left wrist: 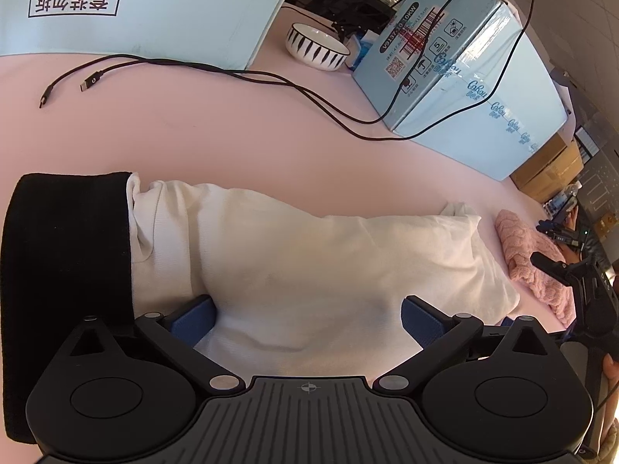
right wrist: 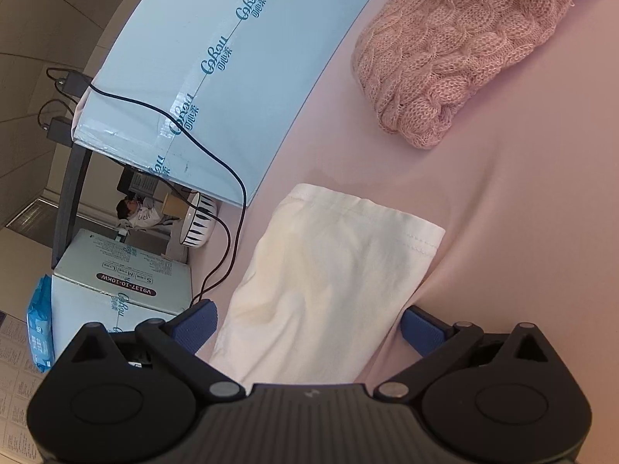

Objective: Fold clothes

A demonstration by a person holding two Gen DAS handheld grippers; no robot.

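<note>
White garment: the white garment point(left wrist: 309, 266) lies flat on the pink surface point(left wrist: 232, 135), across the middle of the left wrist picture. In the right wrist picture it fills the lower middle, with a stitched hem at its far end.
Black garment: a black garment point(left wrist: 65, 270) sits at the left edge of the left wrist picture, touching the white one and lying partly over it.
Pink sweater: a knitted pink sweater point(right wrist: 464, 42) is bunched up in the upper right of the right wrist picture, apart from the white garment.
Left gripper: the left gripper point(left wrist: 307, 319) is wide open, with a blue pad on each side of the cloth. It holds nothing.
Right gripper: the right gripper point(right wrist: 307, 323) is wide open too, and the cloth lies between its pads. It holds nothing.
Other things: two blue boxes point(left wrist: 464, 77), a striped bowl point(left wrist: 317, 46) and black cables point(left wrist: 193, 69) sit at the top of the left wrist picture.
Step now: I think both grippers are getting ready to grab the white garment.
Next move: it likely needs both to go down, pinch an edge, then lift and fold it over.
</note>
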